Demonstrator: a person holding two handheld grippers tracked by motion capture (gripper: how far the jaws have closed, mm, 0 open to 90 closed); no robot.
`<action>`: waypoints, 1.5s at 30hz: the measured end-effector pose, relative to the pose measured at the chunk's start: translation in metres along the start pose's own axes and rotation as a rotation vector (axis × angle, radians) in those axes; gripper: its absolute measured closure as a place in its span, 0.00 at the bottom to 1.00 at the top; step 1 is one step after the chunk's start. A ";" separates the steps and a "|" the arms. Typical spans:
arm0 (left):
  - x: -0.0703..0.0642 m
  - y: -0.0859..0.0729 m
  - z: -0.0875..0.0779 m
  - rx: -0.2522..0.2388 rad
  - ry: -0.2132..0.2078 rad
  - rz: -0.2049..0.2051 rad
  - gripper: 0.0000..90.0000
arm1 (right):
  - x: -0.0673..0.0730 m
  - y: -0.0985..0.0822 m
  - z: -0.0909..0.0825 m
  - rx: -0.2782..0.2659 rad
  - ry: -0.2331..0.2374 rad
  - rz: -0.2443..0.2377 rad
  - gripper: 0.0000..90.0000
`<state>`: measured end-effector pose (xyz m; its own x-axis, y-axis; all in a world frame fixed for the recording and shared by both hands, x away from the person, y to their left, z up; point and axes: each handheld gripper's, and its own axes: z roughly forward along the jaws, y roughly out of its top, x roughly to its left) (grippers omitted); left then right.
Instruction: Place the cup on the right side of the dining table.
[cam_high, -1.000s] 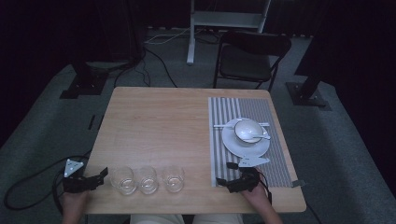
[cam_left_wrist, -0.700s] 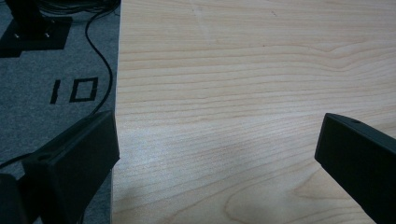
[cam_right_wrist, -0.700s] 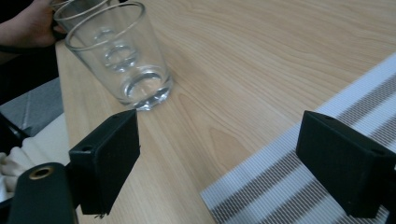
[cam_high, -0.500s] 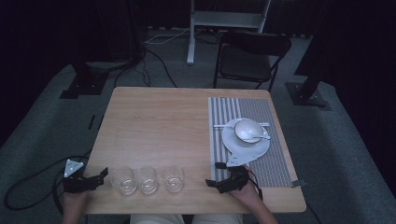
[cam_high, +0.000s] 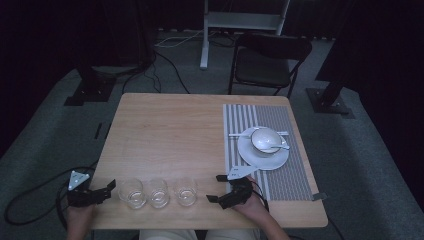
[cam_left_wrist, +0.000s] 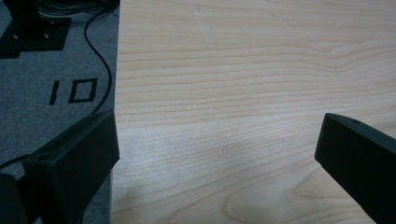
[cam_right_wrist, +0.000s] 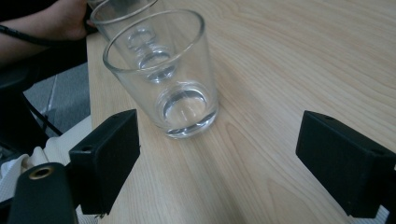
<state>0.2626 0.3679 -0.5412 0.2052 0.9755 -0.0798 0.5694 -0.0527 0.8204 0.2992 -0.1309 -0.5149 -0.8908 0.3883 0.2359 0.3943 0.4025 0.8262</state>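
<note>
Three clear empty glasses stand in a row near the table's front edge: a left glass (cam_high: 131, 192), a middle glass (cam_high: 158, 192) and a right glass (cam_high: 186, 190). My right gripper (cam_high: 215, 188) lies just right of the right glass, open and pointing at it. In the right gripper view that glass (cam_right_wrist: 168, 70) stands a little beyond the open right gripper (cam_right_wrist: 219, 140), with another glass (cam_right_wrist: 116, 11) behind it. My left gripper (cam_high: 110, 191) rests at the front left corner, beside the left glass. In its own view the left gripper (cam_left_wrist: 217, 135) is open over bare wood.
A striped placemat (cam_high: 280, 120) on the right carries a white plate (cam_high: 263, 159) with a bowl (cam_high: 265, 139) and a spoon. A chair (cam_high: 270, 60) stands beyond the table. The table's left edge (cam_left_wrist: 114, 93) borders grey carpet with cables.
My right gripper has moved left, off the placemat's front corner and toward the right glass. The left gripper and the glasses have stayed put.
</note>
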 end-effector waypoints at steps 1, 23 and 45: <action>0.000 0.000 0.000 0.000 0.000 0.000 0.00 | 0.001 0.001 0.002 0.002 0.003 -0.009 0.14; 0.000 0.000 0.000 -0.001 -0.003 -0.001 0.00 | 0.021 0.015 0.057 0.040 0.085 -0.056 0.14; 0.000 0.000 0.000 -0.001 -0.008 0.000 0.00 | 0.033 0.022 0.086 0.036 0.006 -0.102 0.17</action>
<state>0.2624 0.3683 -0.5412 0.2114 0.9738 -0.0841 0.5688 -0.0526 0.8208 0.2979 -0.0378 -0.5329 -0.9280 0.3388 0.1547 0.3092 0.4692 0.8272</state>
